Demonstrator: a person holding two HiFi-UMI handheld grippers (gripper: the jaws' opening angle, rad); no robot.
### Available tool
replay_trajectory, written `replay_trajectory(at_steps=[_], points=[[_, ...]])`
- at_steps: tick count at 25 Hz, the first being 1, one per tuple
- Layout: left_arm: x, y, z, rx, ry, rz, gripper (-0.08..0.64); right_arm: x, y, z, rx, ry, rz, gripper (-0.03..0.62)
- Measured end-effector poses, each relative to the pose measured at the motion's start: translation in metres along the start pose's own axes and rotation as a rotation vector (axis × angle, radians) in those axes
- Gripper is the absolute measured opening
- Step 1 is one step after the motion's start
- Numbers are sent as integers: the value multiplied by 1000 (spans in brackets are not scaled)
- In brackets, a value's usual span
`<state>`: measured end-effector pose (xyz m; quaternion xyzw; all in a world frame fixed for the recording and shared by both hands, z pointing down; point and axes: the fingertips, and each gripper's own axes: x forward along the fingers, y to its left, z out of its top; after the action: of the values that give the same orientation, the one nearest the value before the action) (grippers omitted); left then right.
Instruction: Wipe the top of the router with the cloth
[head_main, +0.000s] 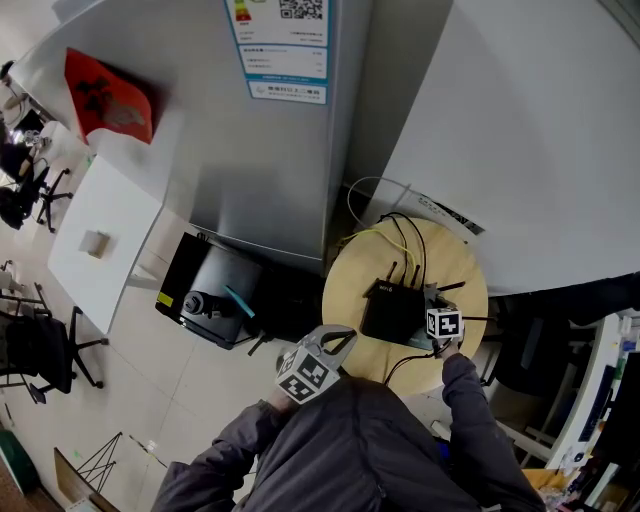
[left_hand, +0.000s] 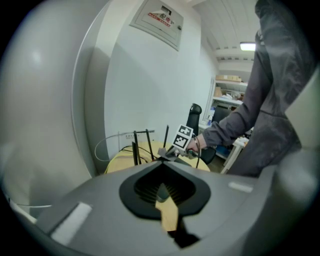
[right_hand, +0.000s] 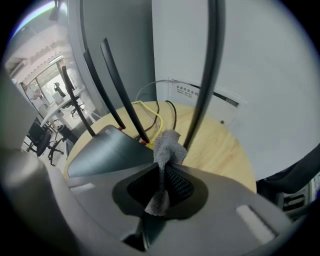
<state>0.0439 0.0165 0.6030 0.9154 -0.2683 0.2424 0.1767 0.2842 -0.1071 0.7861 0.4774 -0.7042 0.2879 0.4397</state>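
**Q:** So, what is the room like?

**A:** It is an office, seen from above, with a pale tiled floor (head_main: 150, 350). A tall grey cabinet (head_main: 270, 130) carrying an energy label fills the upper middle. A white wall (head_main: 540, 130) takes up the right side. A small round wooden table (head_main: 350, 300) stands where the two meet, just in front of the person.

**Q:** And where is the router?

**A:** The black router (head_main: 392, 310) lies flat on the right half of the table. Its antennas (right_hand: 120, 85) stand upright along the far edge, and yellow and black cables (head_main: 395, 240) trail away behind it. The body looks nearly square, so I cannot name a long axis with confidence.

**Q:** Which gripper is nearer to it?

**A:** The right gripper (head_main: 436, 312) is nearer and sits at the router's right edge. From its own view, the flat top spreads to the left of the jaws and a little ahead. A wiping stroke would probably run leftward across the top, keeping in front of the antennas. The left gripper (head_main: 335, 345) is held back near the person's body, off the table's near-left rim. Its jaws are closed together with nothing between them.

**Q:** And the cloth?

**A:** A small grey cloth (right_hand: 167, 145) is pinched between the right gripper's jaws. A crumpled tuft sticks out past the tips, close to the router's near corner.
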Motion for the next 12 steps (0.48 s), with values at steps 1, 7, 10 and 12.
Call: replay_trajectory(at_steps=[1,7,10,12], points=[[0,0,0,0,0,0,0,-2,11,7,-4,-25,25,29],[1,-2,1,10,0,-9,0,-2,108,42,-70,-103,206,29],[3,-3,2,18,-1,-13,0,3,151,50,-100,-97,277,29],[2,-3,2,19,0,-13,0,11,171,47,-128,-77,298,29]])
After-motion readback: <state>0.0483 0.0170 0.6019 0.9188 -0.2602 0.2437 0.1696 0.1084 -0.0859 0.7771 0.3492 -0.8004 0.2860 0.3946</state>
